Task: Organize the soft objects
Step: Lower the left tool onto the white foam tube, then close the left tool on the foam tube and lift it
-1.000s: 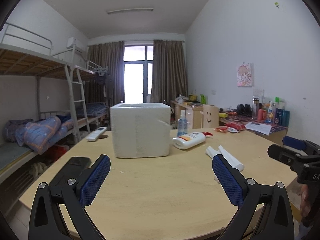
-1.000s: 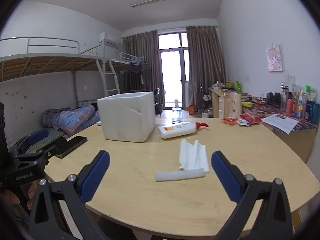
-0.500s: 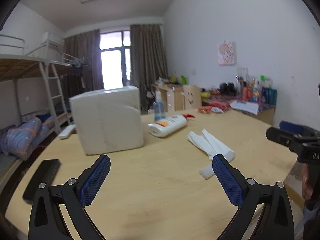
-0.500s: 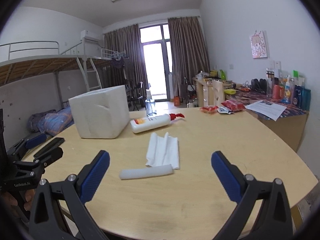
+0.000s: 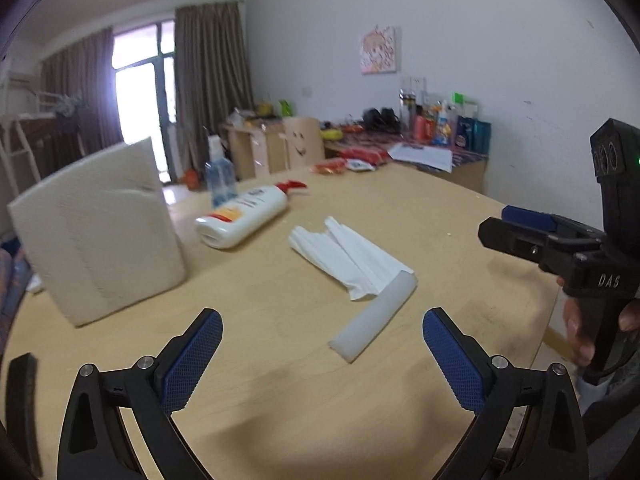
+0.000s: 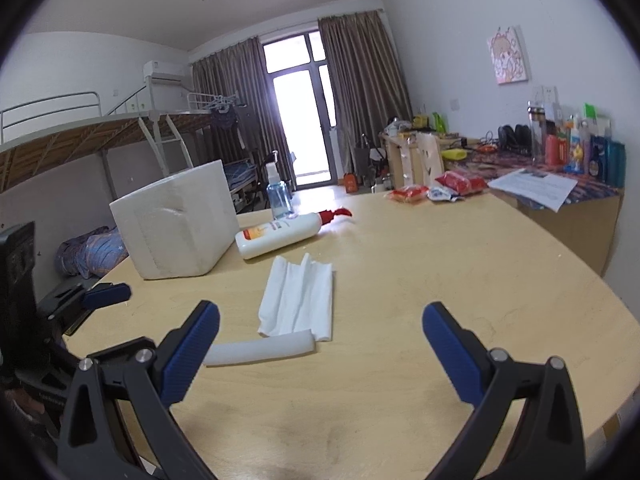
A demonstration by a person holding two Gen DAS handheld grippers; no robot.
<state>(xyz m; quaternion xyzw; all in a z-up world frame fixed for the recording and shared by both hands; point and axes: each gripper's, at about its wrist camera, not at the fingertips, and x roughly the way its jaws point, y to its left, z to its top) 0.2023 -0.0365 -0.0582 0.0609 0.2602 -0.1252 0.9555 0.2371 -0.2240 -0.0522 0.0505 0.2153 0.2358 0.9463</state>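
Note:
A folded white tissue (image 5: 346, 258) (image 6: 298, 300) lies mid-table, with a white foam strip (image 5: 374, 320) (image 6: 260, 348) resting against its near end. A white foam box (image 5: 98, 232) (image 6: 180, 224) stands at the left. My left gripper (image 5: 322, 352) is open and hovers just short of the foam strip, nothing between its blue pads. My right gripper (image 6: 320, 346) is open too, with the strip and tissue lying on the table beyond its left finger. In the left wrist view the right gripper (image 5: 520, 228) shows from the side at the table's right edge.
A white lotion bottle with a red pump (image 5: 244, 216) (image 6: 284, 232) lies behind the tissue, a clear spray bottle (image 6: 279, 194) beyond it. A black phone (image 5: 22, 400) lies at the left edge. Red snack packets (image 6: 432, 190) sit far back. The round wooden table (image 6: 460, 272) ends near right.
The left gripper has swung right and dipped toward the table, bringing tissue and strip to centre. The right gripper has come closer to the tissue. Both stay open.

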